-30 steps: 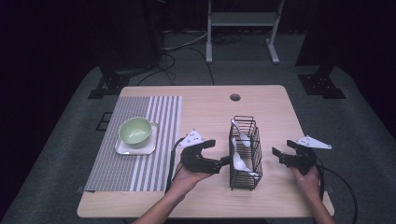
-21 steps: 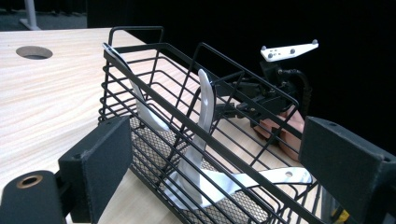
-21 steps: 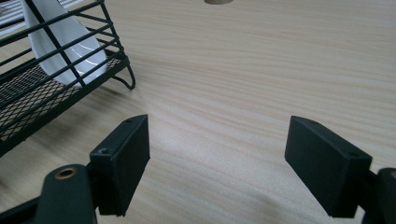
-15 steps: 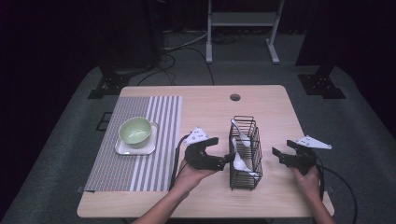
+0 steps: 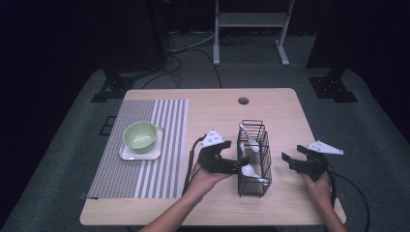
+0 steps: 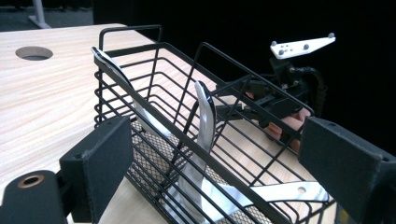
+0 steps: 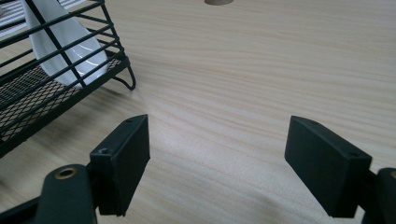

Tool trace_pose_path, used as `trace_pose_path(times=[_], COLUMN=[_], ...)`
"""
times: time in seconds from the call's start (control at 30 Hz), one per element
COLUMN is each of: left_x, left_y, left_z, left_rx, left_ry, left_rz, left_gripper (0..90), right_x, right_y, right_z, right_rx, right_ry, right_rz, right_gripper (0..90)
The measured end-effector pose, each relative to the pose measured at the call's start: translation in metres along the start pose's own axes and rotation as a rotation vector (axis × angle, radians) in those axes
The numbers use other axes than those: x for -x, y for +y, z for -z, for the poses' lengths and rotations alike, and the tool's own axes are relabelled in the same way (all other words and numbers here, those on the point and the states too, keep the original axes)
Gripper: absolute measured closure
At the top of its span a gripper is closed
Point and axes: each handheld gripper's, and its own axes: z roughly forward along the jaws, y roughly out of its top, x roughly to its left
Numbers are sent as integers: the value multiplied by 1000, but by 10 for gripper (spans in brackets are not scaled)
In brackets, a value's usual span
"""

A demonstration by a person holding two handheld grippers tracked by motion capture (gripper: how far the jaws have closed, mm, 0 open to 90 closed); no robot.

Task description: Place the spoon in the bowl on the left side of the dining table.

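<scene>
Our left gripper (image 5: 239, 163) stands wide open astride the wire basket's (image 5: 253, 159) near wall, gripping nothing; our right gripper (image 5: 292, 162) hovers open, empty, just beside it. The white spoons (image 6: 204, 140) lean inside; closing now risks clamping wire or tipping the basket.

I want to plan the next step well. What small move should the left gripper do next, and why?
Probably ease the left gripper a little further over the basket rim and down toward the upright white spoon. Its fingers stand open at the basket's near wall, with the spoon handle between them but farther in, not yet gripped.
</scene>
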Motion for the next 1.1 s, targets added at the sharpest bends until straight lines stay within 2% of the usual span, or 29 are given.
trace_pose_path(times=[0.1, 0.3, 0.6, 0.83, 0.97, 1.1], left_x=[1, 2, -1, 0, 1, 2], left_y=[1, 3, 4, 6, 6, 6], left_z=[-2, -4, -6, -6, -5, -4], left_rx=[1, -5, -8, 11, 24, 27], left_ry=[8, 10, 48, 61, 59, 52], left_rz=[0, -19, -21, -51, -60, -56], left_gripper=[136, 240, 492, 682, 774, 814], right_x=[0, 0, 0, 1, 1, 1], right_y=[0, 0, 0, 0, 0, 0], right_z=[0, 0, 0, 0, 0, 0], right_rx=[0, 0, 0, 1, 2, 3], right_ry=[1, 1, 3, 5, 5, 6], right_rz=[0, 2, 1, -2, -3, -3], right_gripper=[211, 212, 212, 213, 213, 213])
